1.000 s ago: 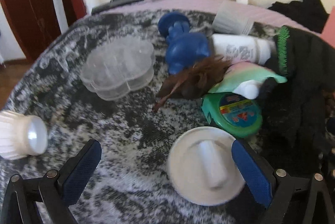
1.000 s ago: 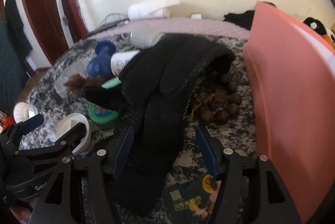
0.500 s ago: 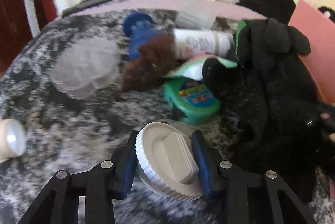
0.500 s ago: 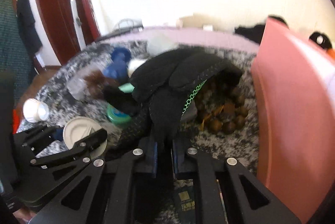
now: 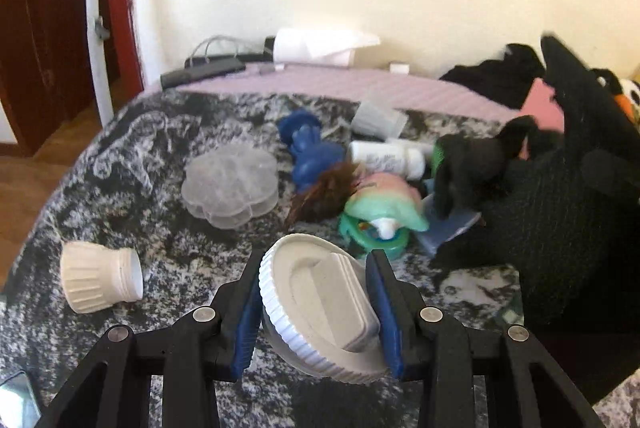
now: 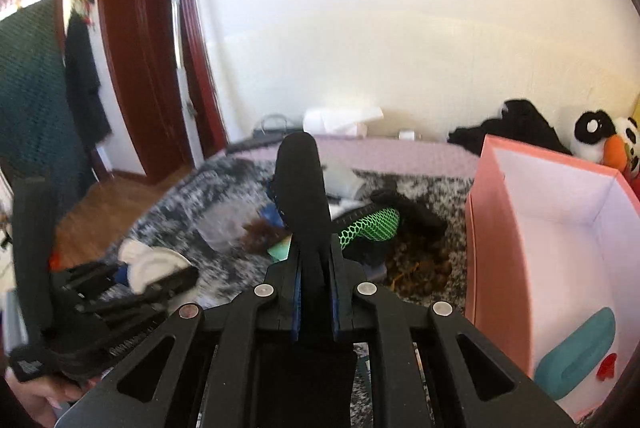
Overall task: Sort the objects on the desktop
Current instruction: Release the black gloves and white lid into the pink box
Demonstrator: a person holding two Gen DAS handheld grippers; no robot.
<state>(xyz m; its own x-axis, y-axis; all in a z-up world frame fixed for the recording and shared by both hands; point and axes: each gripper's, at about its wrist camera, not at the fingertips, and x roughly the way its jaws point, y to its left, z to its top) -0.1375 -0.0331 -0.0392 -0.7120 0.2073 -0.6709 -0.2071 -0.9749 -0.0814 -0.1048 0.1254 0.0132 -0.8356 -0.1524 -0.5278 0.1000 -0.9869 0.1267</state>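
On the far left, well apart from the white ribbed lid, a small white ribbed cup lies on its side on the grey-black mottled desk cover. Behind the lid and a little left sits a clear flower-shaped box. The left gripper is clamped on the white ribbed lid, one blue pad on each side of its rim, and the lid hangs tilted above the cover. Behind the lid, a blue dumbbell, a brown furry thing, a white bottle and a green round case lie close together. Right of the lid, the right gripper is pressed together on a black glove, which stands up from the pads. Further right of the lid stands an open pink box, white inside.
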